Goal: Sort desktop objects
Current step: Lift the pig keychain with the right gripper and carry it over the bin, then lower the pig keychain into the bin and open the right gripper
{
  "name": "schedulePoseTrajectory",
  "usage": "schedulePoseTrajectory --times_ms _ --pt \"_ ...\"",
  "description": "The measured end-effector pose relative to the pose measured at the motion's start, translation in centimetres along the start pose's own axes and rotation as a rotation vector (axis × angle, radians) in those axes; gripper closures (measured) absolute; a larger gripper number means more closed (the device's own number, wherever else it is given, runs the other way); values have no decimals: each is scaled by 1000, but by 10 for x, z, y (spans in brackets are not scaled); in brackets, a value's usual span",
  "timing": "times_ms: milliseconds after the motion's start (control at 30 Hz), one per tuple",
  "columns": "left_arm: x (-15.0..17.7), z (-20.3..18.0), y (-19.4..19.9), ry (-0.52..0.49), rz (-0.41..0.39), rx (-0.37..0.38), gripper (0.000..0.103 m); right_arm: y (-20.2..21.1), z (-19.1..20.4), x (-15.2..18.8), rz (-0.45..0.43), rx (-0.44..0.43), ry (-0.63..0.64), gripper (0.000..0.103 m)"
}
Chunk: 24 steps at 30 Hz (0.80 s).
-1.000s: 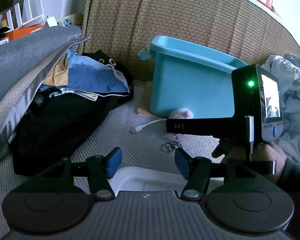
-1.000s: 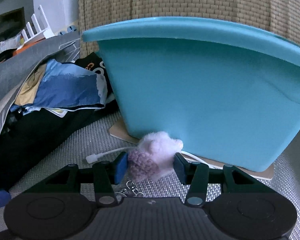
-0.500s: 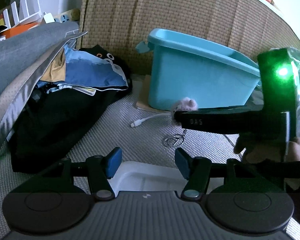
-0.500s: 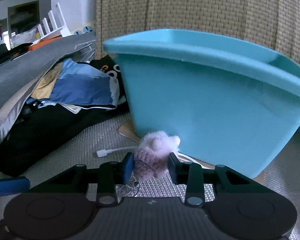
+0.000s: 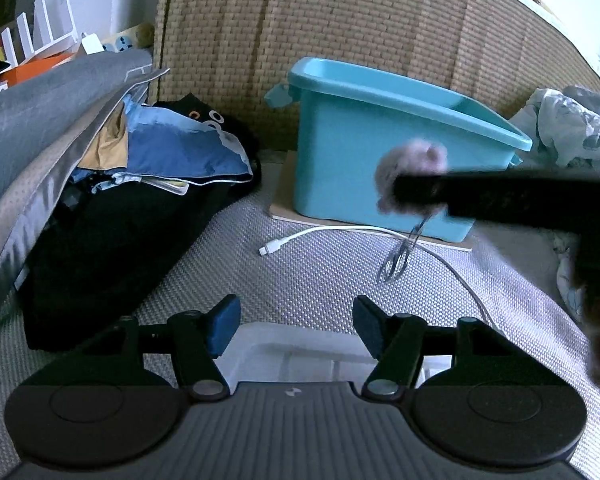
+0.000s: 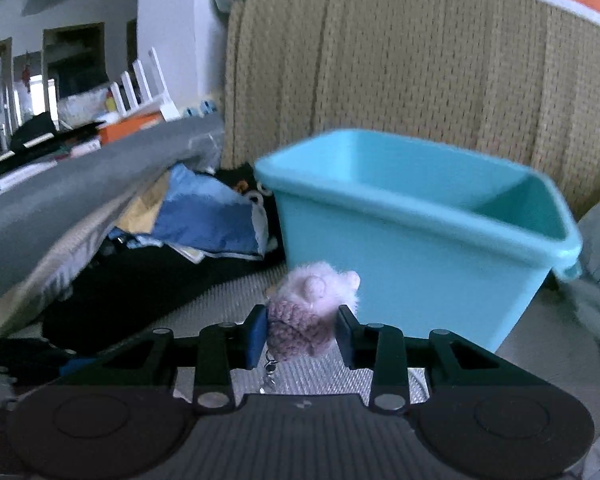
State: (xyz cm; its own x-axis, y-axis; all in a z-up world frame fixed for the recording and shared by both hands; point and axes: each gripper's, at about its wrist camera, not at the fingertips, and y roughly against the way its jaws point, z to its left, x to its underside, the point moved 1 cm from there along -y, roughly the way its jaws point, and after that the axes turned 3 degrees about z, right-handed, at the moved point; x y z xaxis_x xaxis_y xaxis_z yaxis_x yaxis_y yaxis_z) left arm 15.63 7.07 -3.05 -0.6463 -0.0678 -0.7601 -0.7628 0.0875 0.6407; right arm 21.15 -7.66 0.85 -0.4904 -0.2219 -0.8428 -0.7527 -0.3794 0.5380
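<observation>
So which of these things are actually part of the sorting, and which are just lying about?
Part of the job:
- plush keychain, clamped in the right gripper
- blue bin
- clear box under the left gripper, jaws empty
- probably the cable

Just lying about:
- clothes pile
- grey cushion
- woven backrest
- crumpled sheet

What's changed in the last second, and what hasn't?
The right gripper closed on the fluffy pink keychain and lifted it off the mat; its key ring now dangles beside the blue bin. The left gripper stayed over the clear box, jaws just opening slightly, nothing between them. Bin and white cable unmoved.
</observation>
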Motion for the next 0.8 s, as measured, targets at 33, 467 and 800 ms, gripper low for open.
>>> schedulePoseTrajectory --times_ms 33,467,800 --pt "0 0 0 -2 0 0 37 7 1 -3 -15 3 6 63" --pt "5 -14 -1 -70 12 20 37 43 -12 -56 -126 44 25 63" --pt "4 -13 -2 -59 9 28 34 45 -44 -107 -198 109 -13 63"
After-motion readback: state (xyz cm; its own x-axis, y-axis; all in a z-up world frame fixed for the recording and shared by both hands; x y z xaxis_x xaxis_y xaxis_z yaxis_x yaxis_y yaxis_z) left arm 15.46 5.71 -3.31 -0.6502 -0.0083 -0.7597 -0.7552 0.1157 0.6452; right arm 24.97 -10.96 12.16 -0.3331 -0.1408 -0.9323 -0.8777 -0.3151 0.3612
